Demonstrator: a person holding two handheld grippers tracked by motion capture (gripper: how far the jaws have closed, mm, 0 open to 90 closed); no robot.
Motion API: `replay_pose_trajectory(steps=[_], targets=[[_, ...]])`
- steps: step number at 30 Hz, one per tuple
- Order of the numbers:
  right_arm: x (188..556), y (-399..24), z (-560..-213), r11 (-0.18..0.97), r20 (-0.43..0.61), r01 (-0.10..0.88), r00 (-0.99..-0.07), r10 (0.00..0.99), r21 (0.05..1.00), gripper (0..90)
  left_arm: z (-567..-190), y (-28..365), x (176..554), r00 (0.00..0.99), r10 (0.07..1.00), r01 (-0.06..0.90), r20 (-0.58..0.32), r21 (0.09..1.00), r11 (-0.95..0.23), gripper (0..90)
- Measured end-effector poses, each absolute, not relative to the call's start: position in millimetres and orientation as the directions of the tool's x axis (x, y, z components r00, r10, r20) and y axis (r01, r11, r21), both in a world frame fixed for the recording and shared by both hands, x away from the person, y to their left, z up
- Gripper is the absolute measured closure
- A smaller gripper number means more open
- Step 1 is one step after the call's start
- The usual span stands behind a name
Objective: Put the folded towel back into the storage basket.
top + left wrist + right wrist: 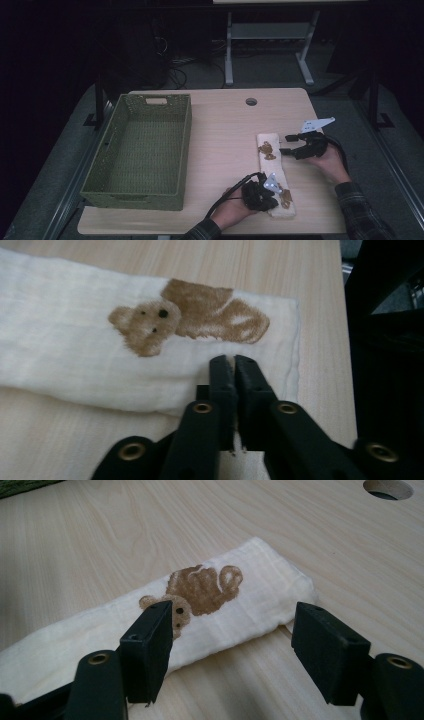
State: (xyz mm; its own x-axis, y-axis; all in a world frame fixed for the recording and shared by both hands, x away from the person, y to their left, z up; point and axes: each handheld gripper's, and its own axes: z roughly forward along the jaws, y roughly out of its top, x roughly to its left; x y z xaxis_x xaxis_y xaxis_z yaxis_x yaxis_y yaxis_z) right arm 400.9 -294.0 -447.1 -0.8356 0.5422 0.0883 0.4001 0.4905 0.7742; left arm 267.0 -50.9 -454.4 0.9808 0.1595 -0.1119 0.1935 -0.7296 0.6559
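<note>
1. A cream cloth (274,172) printed with brown bears is laid folded into a long narrow strip on the table (220,130), toward its right edge; one end lies near the front edge and the other points toward the middle of the right side.
2. The near end of the cloth is gripped by the left gripper (269,196). In the left gripper view the jaws are seen almost together, with a thin fold of fabric pinched between the pads (223,374), just below a printed bear (192,320).
3. The right gripper (288,144) is held at the far end of the cloth. In the right gripper view its jaws stand well apart, astride the strip's end; nothing is clamped, and the pads (150,645) are clear of the fabric.
4. A green woven basket (186,150) stands along the left edge of the table, well apart from the cloth, with nothing seen inside it.
5. Judged progress: the lengthwise folding appears done and one end is secured. The far end is not yet grasped.
6. Judged remainder: the right jaws are to be closed on the far end, the strip folded further, and the cloth probably carried to the basket.
</note>
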Motion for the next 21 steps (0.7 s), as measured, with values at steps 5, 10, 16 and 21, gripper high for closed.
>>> replay_pose_trajectory(steps=[5,10,16,21], targets=[[401.0,-293.6,-446.8,0.494,0.082,0.398,-0.835,0.544,0.773,32.4,-440.2,-41.8,286.3,0.98,0.173,0.19,-0.095,0.691,-0.697,69.6],[400.8,-293.9,-446.6,0.492,0.081,0.398,-0.833,0.547,0.775,32.4,-439.8,-42.3,304.7,0.981,0.17,0.186,-0.094,0.704,-0.685,53.2],[400.6,-294.8,-446.0,0.489,0.08,0.401,-0.83,0.553,0.775,32.6,-445.5,-55.6,314.2,0.989,0.136,0.14,-0.062,0.696,-0.704,36.8],[400.7,-296.1,-445.6,0.488,0.068,0.388,-0.831,0.552,0.782,33.8,-454.3,-64.1,322.8,0.989,0.135,0.142,-0.063,0.678,-0.721,26.9]])
